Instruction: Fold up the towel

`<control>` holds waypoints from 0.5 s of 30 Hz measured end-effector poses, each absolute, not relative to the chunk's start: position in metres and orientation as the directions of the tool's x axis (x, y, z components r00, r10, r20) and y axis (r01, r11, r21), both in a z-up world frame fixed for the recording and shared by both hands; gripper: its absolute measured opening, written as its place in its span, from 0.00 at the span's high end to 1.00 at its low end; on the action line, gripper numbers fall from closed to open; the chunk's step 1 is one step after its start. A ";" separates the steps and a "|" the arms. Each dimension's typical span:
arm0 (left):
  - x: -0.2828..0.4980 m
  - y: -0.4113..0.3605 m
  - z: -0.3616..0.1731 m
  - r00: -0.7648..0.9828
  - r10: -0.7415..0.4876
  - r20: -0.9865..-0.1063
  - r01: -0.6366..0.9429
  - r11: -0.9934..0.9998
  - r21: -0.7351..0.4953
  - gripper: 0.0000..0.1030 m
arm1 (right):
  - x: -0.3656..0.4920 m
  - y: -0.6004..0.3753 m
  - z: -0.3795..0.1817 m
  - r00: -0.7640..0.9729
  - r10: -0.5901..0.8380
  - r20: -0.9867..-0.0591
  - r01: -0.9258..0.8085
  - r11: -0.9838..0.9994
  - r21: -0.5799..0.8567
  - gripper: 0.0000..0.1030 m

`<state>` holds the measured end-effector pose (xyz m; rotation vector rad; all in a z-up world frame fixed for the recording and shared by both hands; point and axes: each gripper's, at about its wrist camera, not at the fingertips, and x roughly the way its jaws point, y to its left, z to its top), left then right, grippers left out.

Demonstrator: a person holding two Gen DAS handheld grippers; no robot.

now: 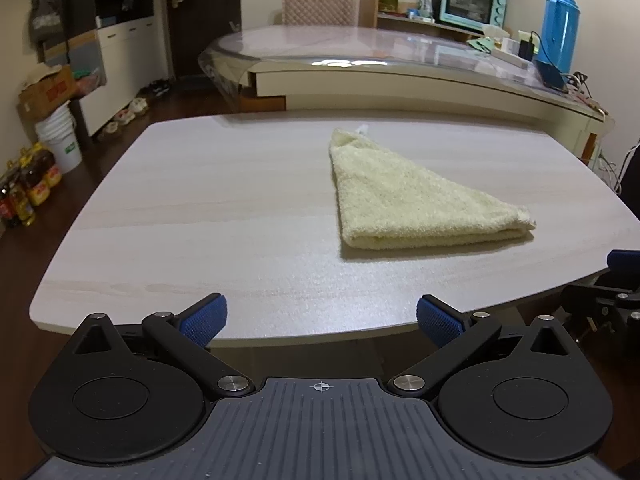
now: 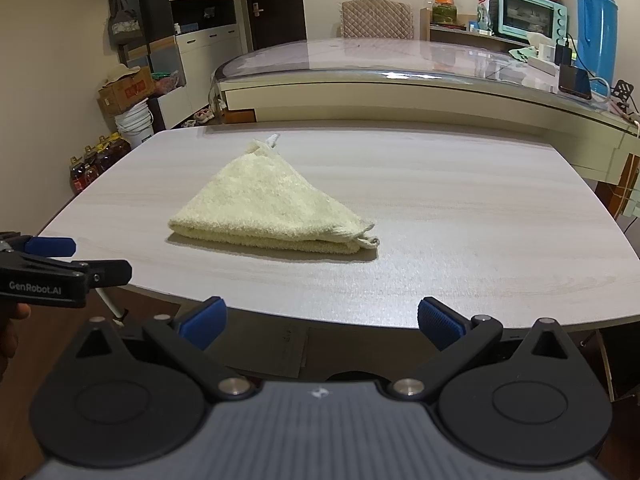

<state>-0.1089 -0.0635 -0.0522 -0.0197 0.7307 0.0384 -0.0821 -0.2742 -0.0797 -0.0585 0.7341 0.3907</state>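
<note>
A pale yellow towel (image 1: 404,200) lies folded into a triangle on the light wood table (image 1: 200,208). It also shows in the right wrist view (image 2: 264,208), with a small white loop at its far tip. My left gripper (image 1: 320,320) is open and empty, held back at the table's near edge. My right gripper (image 2: 320,318) is open and empty, also at the near edge, short of the towel. The left gripper's body (image 2: 48,268) shows at the left of the right wrist view. Part of the right gripper (image 1: 616,292) shows at the right of the left wrist view.
A glass-topped table (image 1: 380,52) stands behind, with a blue thermos (image 1: 560,28), a teal oven (image 1: 472,2) and cables. Bottles (image 1: 28,192), a white bucket (image 1: 60,140) and boxes sit on the floor at left.
</note>
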 end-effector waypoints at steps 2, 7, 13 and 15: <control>-0.108 -0.061 -0.049 0.753 0.031 -0.657 -0.042 0.999 -0.002 0.00 | -0.082 -0.275 -0.075 0.686 0.346 -0.640 -0.386 0.919 0.082 0.00; -0.103 -0.048 -0.039 0.782 0.034 -0.622 -0.043 0.999 0.001 0.00 | -0.074 -0.272 -0.059 0.691 0.440 -0.574 -0.487 0.870 0.081 0.00; -0.088 -0.037 -0.036 0.796 0.030 -0.605 -0.019 1.000 0.025 0.00 | -0.022 -0.257 -0.044 0.623 0.565 -0.541 -0.612 0.783 0.113 0.08; -0.077 -0.029 -0.036 0.794 0.037 -0.606 -0.024 0.999 0.030 0.00 | 0.000 -0.249 -0.044 0.598 0.575 -0.558 -0.633 0.766 0.111 0.20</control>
